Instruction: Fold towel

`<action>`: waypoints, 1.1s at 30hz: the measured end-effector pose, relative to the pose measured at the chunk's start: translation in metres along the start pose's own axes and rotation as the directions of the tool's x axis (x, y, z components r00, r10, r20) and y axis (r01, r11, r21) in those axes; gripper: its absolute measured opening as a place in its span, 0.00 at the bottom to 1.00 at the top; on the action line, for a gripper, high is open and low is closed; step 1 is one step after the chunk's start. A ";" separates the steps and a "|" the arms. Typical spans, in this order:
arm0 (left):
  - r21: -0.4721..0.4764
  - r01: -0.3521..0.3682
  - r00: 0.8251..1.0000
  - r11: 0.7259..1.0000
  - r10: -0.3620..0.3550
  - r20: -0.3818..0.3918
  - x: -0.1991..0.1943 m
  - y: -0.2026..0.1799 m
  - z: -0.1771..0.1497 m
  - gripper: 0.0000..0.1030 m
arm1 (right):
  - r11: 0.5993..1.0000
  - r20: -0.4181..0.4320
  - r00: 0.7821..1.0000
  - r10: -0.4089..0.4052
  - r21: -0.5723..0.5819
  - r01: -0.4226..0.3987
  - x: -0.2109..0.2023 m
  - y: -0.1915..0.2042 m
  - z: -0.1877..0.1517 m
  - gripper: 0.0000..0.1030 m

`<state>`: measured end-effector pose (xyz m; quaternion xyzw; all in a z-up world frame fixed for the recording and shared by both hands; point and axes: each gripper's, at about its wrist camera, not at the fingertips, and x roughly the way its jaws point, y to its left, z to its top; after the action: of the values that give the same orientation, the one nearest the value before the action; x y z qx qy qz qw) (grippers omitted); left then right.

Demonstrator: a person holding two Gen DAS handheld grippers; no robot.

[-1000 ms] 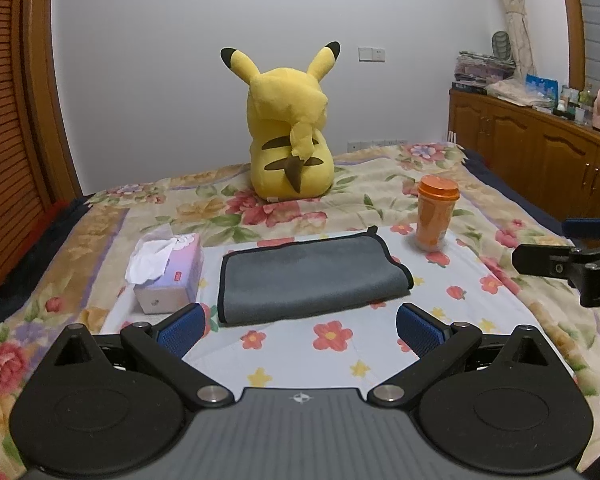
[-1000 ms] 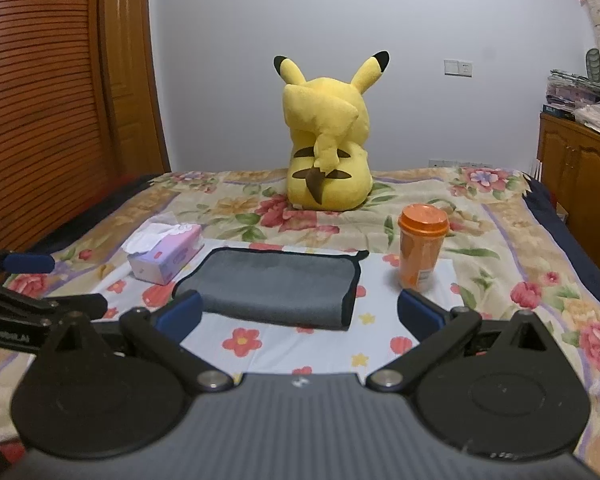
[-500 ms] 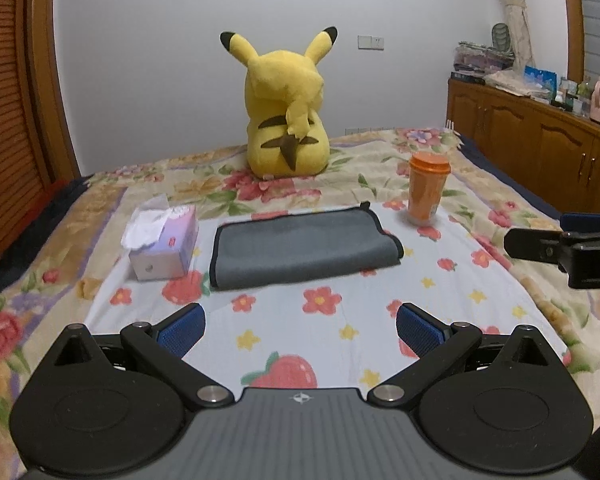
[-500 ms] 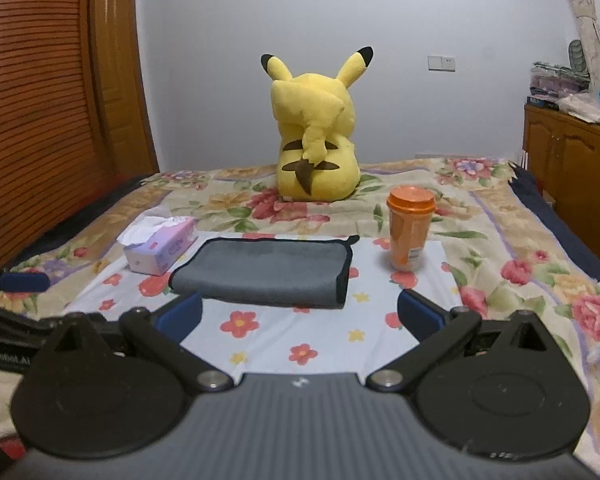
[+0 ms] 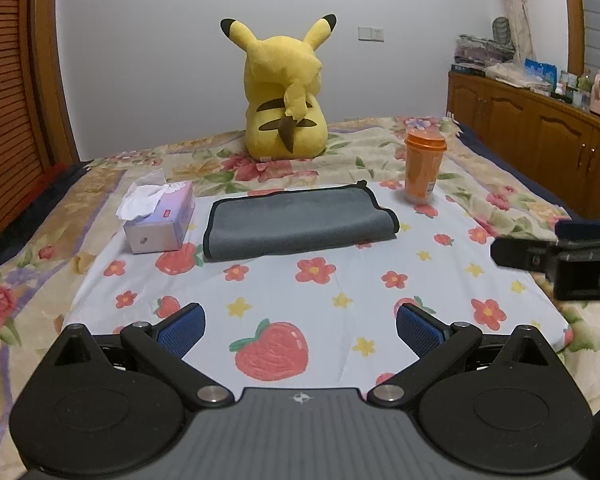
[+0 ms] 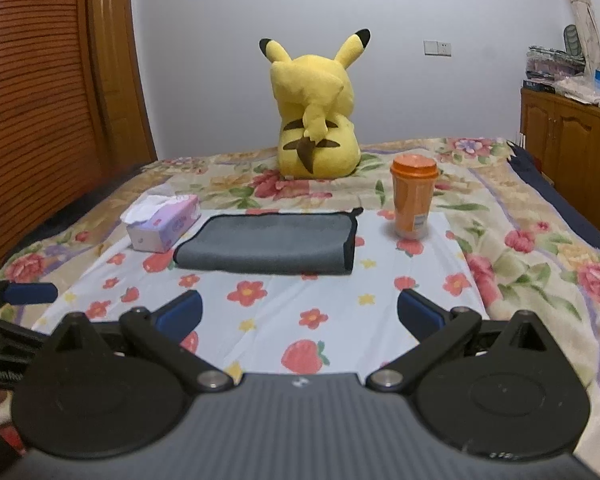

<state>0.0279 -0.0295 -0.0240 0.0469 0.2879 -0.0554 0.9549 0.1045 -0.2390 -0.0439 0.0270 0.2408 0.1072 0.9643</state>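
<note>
A grey towel (image 5: pixel 300 222) with black trim lies folded flat on a white floral cloth (image 5: pixel 320 300) on the bed. It also shows in the right wrist view (image 6: pixel 268 246). My left gripper (image 5: pixel 300 330) is open and empty, held well back from the towel over the cloth's near end. My right gripper (image 6: pixel 300 314) is open and empty, also back from the towel. The right gripper shows at the right edge of the left wrist view (image 5: pixel 556 256); one finger of the left gripper shows at the left edge of the right wrist view (image 6: pixel 28 293).
A tissue box (image 5: pixel 158 220) stands left of the towel and an orange lidded cup (image 5: pixel 423 170) to its right. A yellow Pikachu plush (image 5: pixel 286 100) sits behind. Wooden cabinets (image 5: pixel 540 136) line the right wall and a wooden door (image 6: pixel 40 120) the left.
Both grippers have pulled back and away from the towel, which looks smaller and farther off. More of the floral cloth shows in front. Both stay open.
</note>
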 end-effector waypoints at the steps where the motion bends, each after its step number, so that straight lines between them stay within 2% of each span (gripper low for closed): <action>1: -0.003 -0.001 1.000 1.000 0.001 0.003 0.000 0.000 -0.001 1.00 | 1.000 -0.004 1.000 -0.003 -0.003 0.003 0.001 0.000 -0.002 1.00; 12: -0.006 -0.022 0.999 1.000 0.022 0.048 -0.004 0.005 -0.007 1.00 | 0.999 0.008 0.999 -0.036 -0.024 0.036 0.000 0.001 -0.010 1.00; 21: -0.007 -0.049 0.989 0.999 0.050 0.141 -0.022 0.008 -0.005 1.00 | 0.999 0.048 0.998 -0.047 -0.014 0.048 -0.008 0.000 -0.010 1.00; 33: -0.008 -0.064 0.981 0.998 0.064 0.183 -0.029 0.011 -0.004 1.00 | 0.998 0.092 0.994 -0.065 -0.005 0.065 -0.014 -0.003 -0.009 1.00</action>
<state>0.0032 -0.0161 -0.0108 0.0499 0.1974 -0.0285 0.9786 0.0883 -0.2447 -0.0458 0.0202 0.1965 0.0753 0.9774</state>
